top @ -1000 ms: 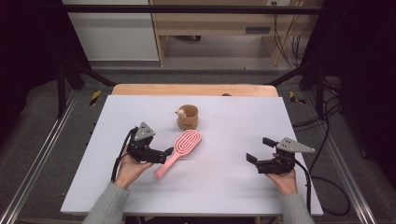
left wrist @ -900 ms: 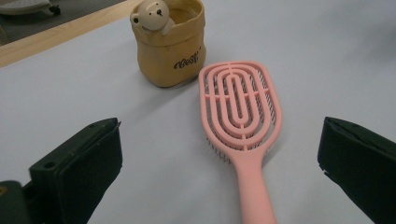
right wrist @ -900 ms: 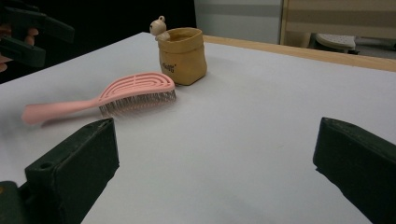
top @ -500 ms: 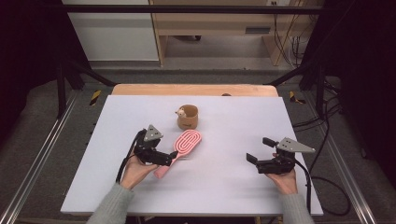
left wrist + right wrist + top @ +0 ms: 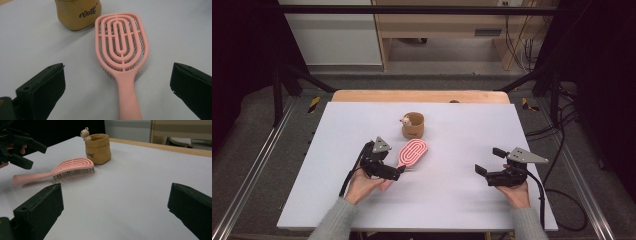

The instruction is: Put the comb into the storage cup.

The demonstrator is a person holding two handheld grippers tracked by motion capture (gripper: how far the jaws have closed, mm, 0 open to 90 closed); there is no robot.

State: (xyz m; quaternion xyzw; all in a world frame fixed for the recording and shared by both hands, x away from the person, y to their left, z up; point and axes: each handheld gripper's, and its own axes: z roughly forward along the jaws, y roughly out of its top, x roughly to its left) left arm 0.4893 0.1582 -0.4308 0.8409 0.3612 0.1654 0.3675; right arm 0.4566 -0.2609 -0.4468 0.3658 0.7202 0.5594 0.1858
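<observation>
Pink hairbrush (image 5: 410, 156) lying flat on the white bench (image 5: 462, 210), bristles down, its oval slotted head pointing toward a small tan pouch-shaped cup (image 5: 413, 125) that stands just beyond it with a tiny figure on its rim. Your left claw (image 5: 393, 172) hovers over the handle end, released, jaws spread wide to either side of the handle without touching it; from the left gripper view the handle (image 5: 128, 100) runs straight down the middle between them. Your right claw (image 5: 484, 169) waits well apart on the right side of the bench, also released and holding nothing.

The brush looks like light, rigid plastic with an open vented back, so it should lift easily and not bend. Its smooth handle may be a little slippery and could swing under the heavier head. Take hold across the handle close to where it widens into the head, squeezing its narrow sides. Avoid the bristles (image 5: 75, 173), which flex and give poor purchase
</observation>
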